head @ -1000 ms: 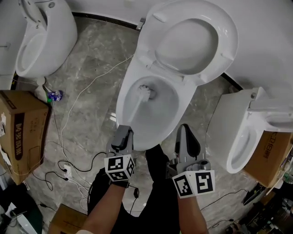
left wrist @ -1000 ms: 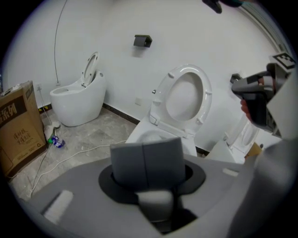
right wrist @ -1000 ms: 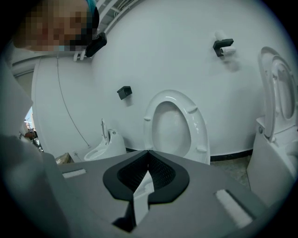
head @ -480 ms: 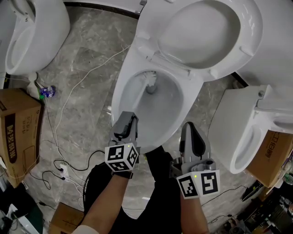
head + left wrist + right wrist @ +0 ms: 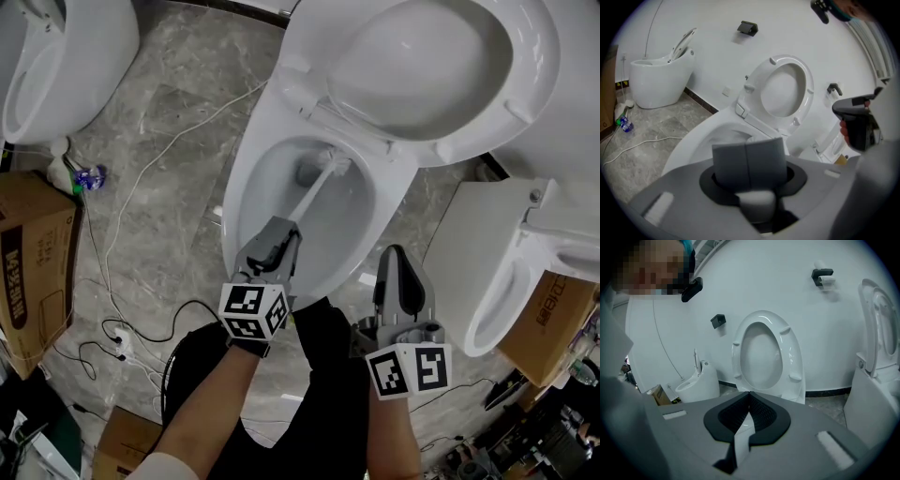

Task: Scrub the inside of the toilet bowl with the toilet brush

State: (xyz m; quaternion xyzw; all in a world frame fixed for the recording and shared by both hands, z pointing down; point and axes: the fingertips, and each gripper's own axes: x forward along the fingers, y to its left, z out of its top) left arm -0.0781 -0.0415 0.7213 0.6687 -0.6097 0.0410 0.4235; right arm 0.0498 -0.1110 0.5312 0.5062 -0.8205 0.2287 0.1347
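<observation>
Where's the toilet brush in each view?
Head view: toilet brush at centre, slanting into the bowl from the left gripper.
Left gripper view: only its white handle, low centre, between shut jaws.
Right gripper view: not in it.
Shared landmark: the raised seat and lid.

The near end of the toilet brush (image 5: pixel 314 192) handle is hidden inside the left claw (image 5: pixel 284 230). In the left gripper view the closed pads (image 5: pixel 731 161) block most of the toilet bowl (image 5: pixel 701 140). The head view's top edge crops the raised lid (image 5: pixel 422 56), and its left edge cuts the neighbouring toilet (image 5: pixel 37 66) and the cardboard box (image 5: pixel 28 272). The label on the floor bottle (image 5: pixel 90 176) is too small to read.
</observation>
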